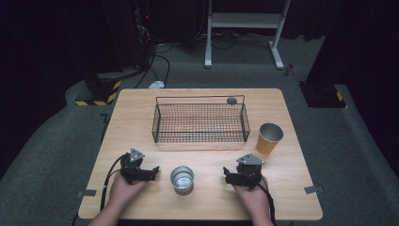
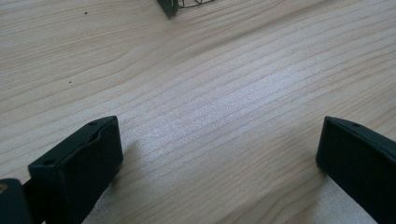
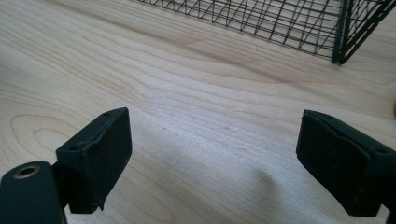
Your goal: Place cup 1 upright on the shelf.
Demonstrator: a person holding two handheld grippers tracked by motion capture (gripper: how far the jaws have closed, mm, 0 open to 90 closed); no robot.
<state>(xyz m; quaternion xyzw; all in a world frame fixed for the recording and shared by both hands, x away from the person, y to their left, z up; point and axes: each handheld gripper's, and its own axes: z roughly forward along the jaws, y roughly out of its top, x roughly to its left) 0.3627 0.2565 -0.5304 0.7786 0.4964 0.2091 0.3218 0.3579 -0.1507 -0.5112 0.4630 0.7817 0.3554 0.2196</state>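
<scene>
Table (image 1: 141, 117): pale wood, fine grain lines. Basket (image 1: 200, 123): black wire mesh. Cup (image 1: 182, 179) between the grippers: silver metal. Second cup (image 1: 269, 138): orange outside, silver inside. Left gripper (image 1: 149, 172) and right gripper (image 1: 230, 175): black, grey plates on top. Floor (image 1: 357, 155): grey carpet.

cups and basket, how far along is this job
Nothing looks done: the wire basket holds no cup. The silver cup stands between the two grippers and the orange cup stands right of the basket. Nothing is in hand: the left gripper and right gripper are open over bare table. Any grasping is left.
</scene>
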